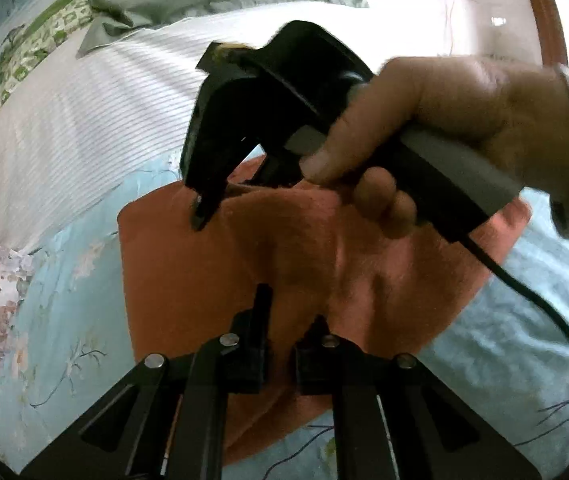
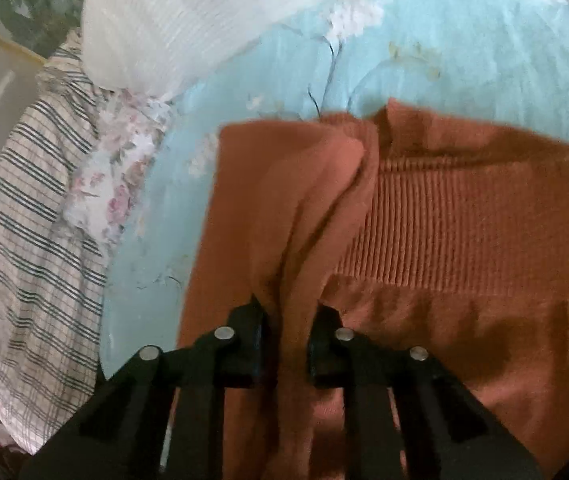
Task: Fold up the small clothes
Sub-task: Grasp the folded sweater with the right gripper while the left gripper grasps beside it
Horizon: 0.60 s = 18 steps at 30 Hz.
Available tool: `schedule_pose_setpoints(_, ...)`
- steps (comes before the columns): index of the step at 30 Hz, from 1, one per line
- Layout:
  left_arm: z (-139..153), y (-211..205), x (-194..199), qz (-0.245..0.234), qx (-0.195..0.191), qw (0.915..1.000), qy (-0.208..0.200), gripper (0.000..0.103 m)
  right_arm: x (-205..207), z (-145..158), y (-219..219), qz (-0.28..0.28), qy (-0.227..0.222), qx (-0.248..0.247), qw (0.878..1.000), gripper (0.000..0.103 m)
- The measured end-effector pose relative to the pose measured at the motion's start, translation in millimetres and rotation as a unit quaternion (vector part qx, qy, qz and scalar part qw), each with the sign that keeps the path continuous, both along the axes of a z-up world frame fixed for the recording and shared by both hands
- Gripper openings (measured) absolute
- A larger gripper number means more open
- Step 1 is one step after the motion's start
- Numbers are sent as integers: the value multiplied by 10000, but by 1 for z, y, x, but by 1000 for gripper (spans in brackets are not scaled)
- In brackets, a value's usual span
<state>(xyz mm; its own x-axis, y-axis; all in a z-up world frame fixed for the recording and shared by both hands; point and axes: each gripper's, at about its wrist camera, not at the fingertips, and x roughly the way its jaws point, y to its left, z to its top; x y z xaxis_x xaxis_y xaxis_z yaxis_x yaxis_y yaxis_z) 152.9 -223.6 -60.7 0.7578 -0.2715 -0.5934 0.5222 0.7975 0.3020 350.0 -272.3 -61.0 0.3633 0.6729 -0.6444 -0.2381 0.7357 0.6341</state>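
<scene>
1. Rust-orange garment [image 2: 424,216] lies on the light-blue floral bedsheet [image 2: 268,64], below the white striped pillow [image 2: 172,12].
2. Left gripper [image 1: 284,320] is clamped on a raised fold of the garment.
3. Right gripper [image 2: 288,316] pinches another fold, with cloth between its fingers.
4. Ribbed band faces up.

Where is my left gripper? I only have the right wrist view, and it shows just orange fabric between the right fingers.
Observer: The left gripper is shut on a raised fold of the orange garment.
Operator: How does the right one look from there?
Observer: The right gripper pinches the garment's far edge, fingertips together.
Operator: Anything trailing from it?
Observer: A black cable runs from its handle down over the blue floral sheet.
</scene>
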Motion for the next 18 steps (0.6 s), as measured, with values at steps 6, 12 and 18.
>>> schedule_pose_setpoints(6, 39, -17, -2, -475, -1049, 9923, 464, 8, -39, 48, -57, -389, -767, 8, 9963, 15)
schedule_pose_setpoints(12, 30, -67, 6, -920, -1378, 9800, 1099, 8, -53, 27, -112, -910, -612, -363, 9933, 15)
schedule_pose_setpoints(18, 5, -84, 19, -924, -1213, 9779, 1428, 8, -52, -11, -130, -1010, -367, -408, 9934, 15)
